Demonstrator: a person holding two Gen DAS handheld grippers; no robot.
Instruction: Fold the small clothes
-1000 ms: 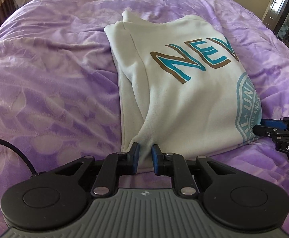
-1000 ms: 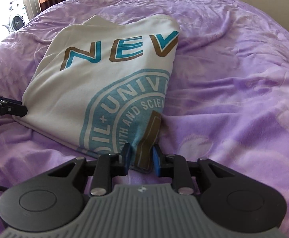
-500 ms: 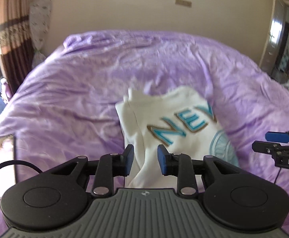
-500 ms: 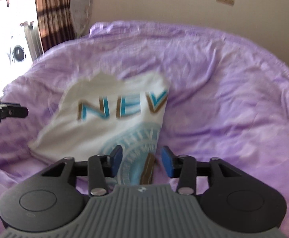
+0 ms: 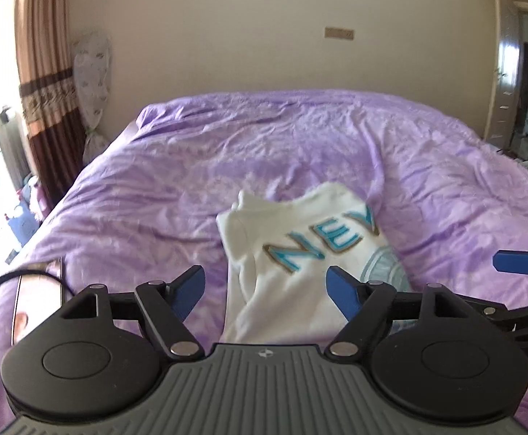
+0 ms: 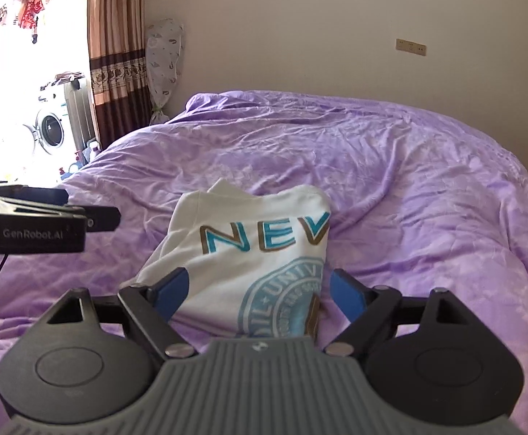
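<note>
Left wrist view: a folded white T-shirt (image 5: 300, 272) lies on a bed (image 5: 155, 195) spread with a crumpled purple cover, its teal-and-brown letters "NEV" facing up. The left gripper (image 5: 265, 286) hangs above the shirt's near edge, its 2 blue-padded jaws having just been opening and now standing wide apart with nothing between the pads. At the right edge of this view, a blue pad of the right gripper (image 5: 518, 262) shows beside the shirt.

From the right wrist view, the same T-shirt (image 6: 249, 253) sits near the middle of the bed (image 6: 409, 181), a round teal seal (partly legible as "UNIV") printed below the letters. The right gripper (image 6: 258, 290) is likewise clear of the cloth, its jaws having just spread to their full width, empty. The left gripper (image 6: 93, 214) reaches in from the left, marked "GenRobot.AI".

Behind the bed stand a beige wall (image 6: 336, 36), a brown patterned curtain (image 6: 115, 54) and a washing machine (image 6: 50, 130) in bright daylight. A dark cable (image 5: 13, 279) curls over the cover at the left gripper's side.
</note>
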